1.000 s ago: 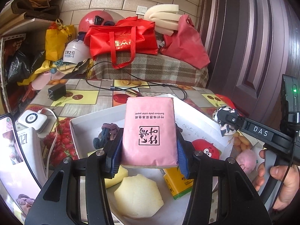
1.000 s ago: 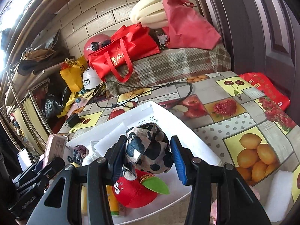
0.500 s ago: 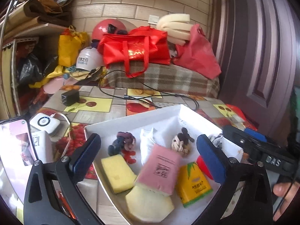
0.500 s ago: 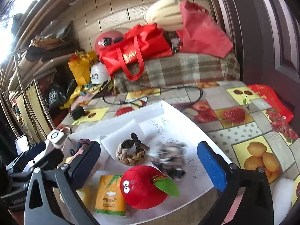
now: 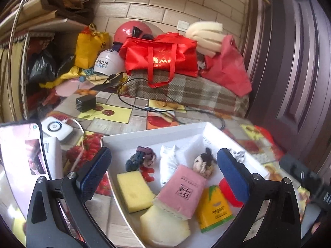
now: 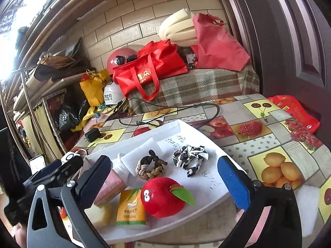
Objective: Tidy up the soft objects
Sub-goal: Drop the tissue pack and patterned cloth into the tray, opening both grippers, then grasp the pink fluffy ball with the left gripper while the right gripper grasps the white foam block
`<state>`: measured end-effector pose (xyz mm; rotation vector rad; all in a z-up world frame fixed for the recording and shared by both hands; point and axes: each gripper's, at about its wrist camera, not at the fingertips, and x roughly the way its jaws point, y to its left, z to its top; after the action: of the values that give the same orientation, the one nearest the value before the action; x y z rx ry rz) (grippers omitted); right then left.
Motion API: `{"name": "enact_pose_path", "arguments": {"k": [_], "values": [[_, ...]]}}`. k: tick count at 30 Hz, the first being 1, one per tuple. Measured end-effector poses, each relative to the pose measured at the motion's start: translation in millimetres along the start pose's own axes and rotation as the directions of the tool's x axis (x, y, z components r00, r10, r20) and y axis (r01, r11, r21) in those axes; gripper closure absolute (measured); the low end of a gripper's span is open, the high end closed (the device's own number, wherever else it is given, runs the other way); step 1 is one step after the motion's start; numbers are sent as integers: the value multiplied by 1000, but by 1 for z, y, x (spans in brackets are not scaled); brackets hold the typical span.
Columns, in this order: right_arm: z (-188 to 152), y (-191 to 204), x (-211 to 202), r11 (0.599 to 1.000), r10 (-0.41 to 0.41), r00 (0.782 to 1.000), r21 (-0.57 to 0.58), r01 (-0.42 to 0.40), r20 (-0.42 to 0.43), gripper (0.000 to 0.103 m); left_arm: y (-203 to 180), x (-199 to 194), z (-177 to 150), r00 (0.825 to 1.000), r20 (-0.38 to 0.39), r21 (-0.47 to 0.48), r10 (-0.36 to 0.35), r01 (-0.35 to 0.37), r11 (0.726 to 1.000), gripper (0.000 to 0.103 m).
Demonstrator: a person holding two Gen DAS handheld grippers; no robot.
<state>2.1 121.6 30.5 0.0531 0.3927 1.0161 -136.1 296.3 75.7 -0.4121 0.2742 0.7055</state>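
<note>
A white tray [image 5: 157, 134] [image 6: 217, 188] holds soft things. In the left wrist view a pink tissue pack [image 5: 183, 190] lies on a pale round sponge [image 5: 165, 227], beside a yellow sponge [image 5: 134, 190], a yellow tissue pack [image 5: 215, 208], a braided scrunchie [image 5: 202, 165], a dark scrunchie [image 5: 140, 161] and white cloth [image 5: 167, 163]. In the right wrist view a black-and-white scrunchie [image 6: 190, 159] lies behind a red plush apple [image 6: 163, 198]. My left gripper [image 5: 163, 175] and right gripper [image 6: 163, 177] hang open and empty above the tray.
A fruit-print tablecloth [image 6: 269, 128] covers the table. A black cable [image 5: 144, 103], charger [image 5: 85, 103], white power bank [image 5: 56, 127] and phone [image 5: 22, 161] lie left of the tray. Red bags [image 5: 161, 55], helmets and foam sit on a plaid bench behind. A door [image 6: 289, 41] stands right.
My left gripper opened and dropped the pink tissue pack into the tray. My right gripper opened and let the black-and-white scrunchie fall into the tray. Both grippers drew back.
</note>
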Motion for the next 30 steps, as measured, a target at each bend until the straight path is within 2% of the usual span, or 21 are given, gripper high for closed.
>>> {"name": "enact_pose_path", "arguments": {"k": [2,4,6,8,10,11,13,15,17,18,20,21,25,27,28,30], "values": [[-2,-11,-11,1000,-7,1000,5,7,6,0,5,-2,3,996,-5,-54,-93,93,994,0],[-4,-30,-26,999,-38,999,21,37,13,0,4,-5,7,988,2,-86,-155,155,984,0],[-6,-55,-44,994,-94,995,51,93,24,0,-1,-10,9,982,13,-74,-189,190,979,0],[-9,-84,-64,979,-191,981,76,188,37,0,-10,-15,11,982,21,-37,-189,190,981,0],[-13,-111,-78,946,-314,950,82,312,6,0,-21,-19,10,981,22,5,-194,194,981,0],[-18,-128,-83,917,-390,920,77,391,-34,0,-26,-20,9,979,17,16,-203,203,979,0],[-26,-148,-87,885,-454,887,75,460,-88,0,-38,-21,4,974,-9,38,-228,228,973,0],[-35,-162,-84,877,-456,877,89,472,-155,0,-49,-20,-2,966,-48,62,-253,256,965,0],[-42,-166,-75,891,-417,880,89,445,-228,0,-59,-18,-9,957,-87,84,-277,284,955,0],[-45,-164,-66,904,-391,879,64,422,-272,0,-66,-16,-12,950,-114,100,-290,301,948,0],[-51,-151,-56,920,-373,875,1,393,-309,0,-75,-15,-18,940,-146,122,-308,326,937,0],[-53,-145,-51,920,-380,868,-35,389,-319,0,-82,-15,-21,931,-166,139,-324,347,928,0],[-60,-133,-22,893,-450,816,-173,416,-363,2,-105,-17,-33,907,-222,193,-358,401,896,0],[-61,-137,-20,895,-446,813,-175,410,-375,20,-117,-20,-41,893,-247,228,-377,431,873,0],[-60,-141,-23,899,-437,819,-159,407,-372,36,-125,-21,-46,887,-261,253,-382,444,859,0],[-60,-150,-31,902,-429,825,-125,413,-368,36,-141,-23,-57,875,-294,307,-386,469,828,0]]}}
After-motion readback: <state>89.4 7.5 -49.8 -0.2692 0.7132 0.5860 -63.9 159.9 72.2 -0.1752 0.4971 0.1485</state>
